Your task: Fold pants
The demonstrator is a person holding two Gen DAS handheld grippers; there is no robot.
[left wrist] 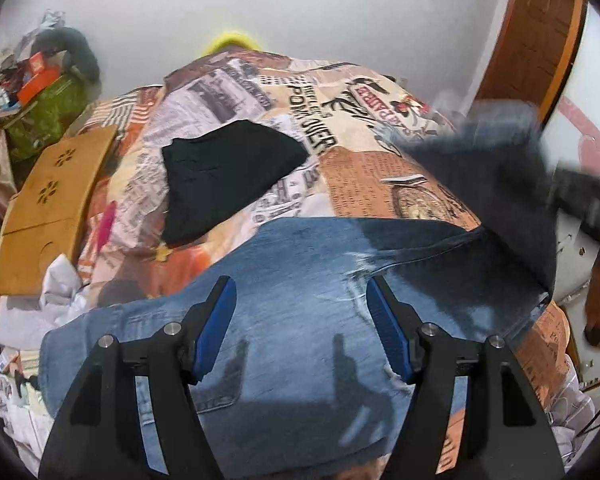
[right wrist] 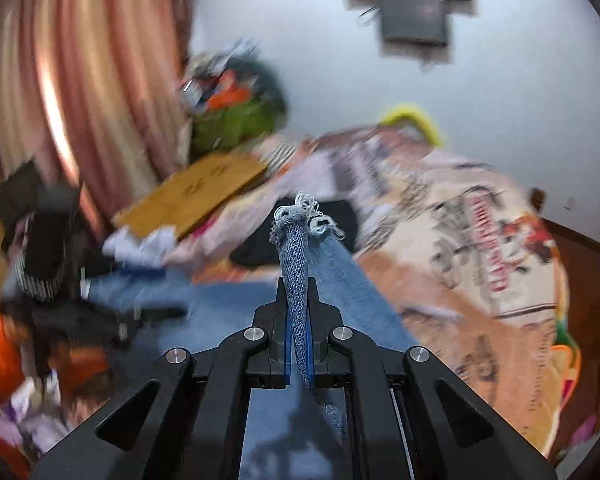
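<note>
A pair of blue jeans (left wrist: 300, 300) lies spread across a bed under a bedspread (left wrist: 364, 172) printed like old newspapers, and everything else is placed from them; to their left, at the bed's edge, rests a wooden lap tray (left wrist: 56, 208) with cut-out flower shapes, crumpled white cloth below it; beyond the jeans, further up the bed, lies a folded black garment (left wrist: 228, 176); the left gripper (left wrist: 300, 312) hangs over the middle of the jeans with its blue-padded fingers apart and nothing between them, the denim lying flat beneath; to the right, a leg of the jeans (left wrist: 496, 168) rises blurred off the bed; in the right wrist view the right gripper (right wrist: 298, 336) is clamped on the frayed hem (right wrist: 300, 236) of that leg, the fabric standing up out of the closed pads while the rest trails down to the bed; on the bedspread, upside down beyond the jeans, the letters "POWER" can be read; the remaining print is too small or blurred.
</note>
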